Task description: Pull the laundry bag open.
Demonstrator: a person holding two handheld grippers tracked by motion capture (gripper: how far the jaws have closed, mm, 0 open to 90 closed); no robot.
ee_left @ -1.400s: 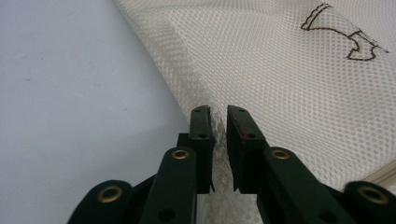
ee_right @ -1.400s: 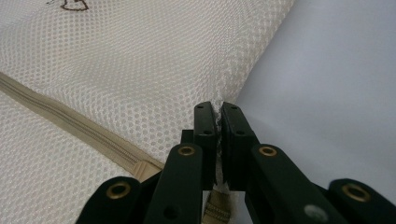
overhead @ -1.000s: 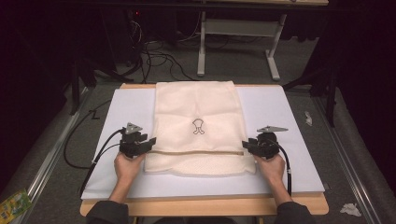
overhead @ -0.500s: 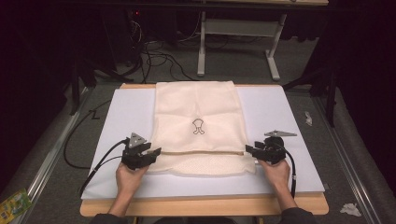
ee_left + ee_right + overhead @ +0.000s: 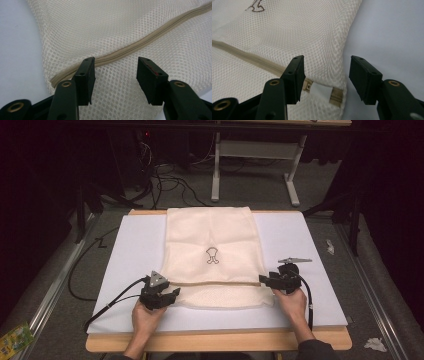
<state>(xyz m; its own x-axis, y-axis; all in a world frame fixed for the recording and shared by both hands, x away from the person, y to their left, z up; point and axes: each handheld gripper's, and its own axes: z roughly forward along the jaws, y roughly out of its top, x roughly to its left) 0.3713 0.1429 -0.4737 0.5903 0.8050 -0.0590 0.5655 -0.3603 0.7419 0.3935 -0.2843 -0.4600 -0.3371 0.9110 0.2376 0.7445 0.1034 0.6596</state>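
Mesh bag (image 5: 212, 255) lies flat on white board (image 5: 300, 245); left tool (image 5: 172, 295) and right tool (image 5: 264, 280) spread.

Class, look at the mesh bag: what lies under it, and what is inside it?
The mesh bag lies flat on a white sheet that covers the wooden table. Its zip is closed, and the weave hides whatever may be inside.

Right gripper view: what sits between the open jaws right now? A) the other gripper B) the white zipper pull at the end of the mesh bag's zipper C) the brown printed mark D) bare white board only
B: the white zipper pull lies between the right gripper's spread jaws, at the edge of the mesh bag.
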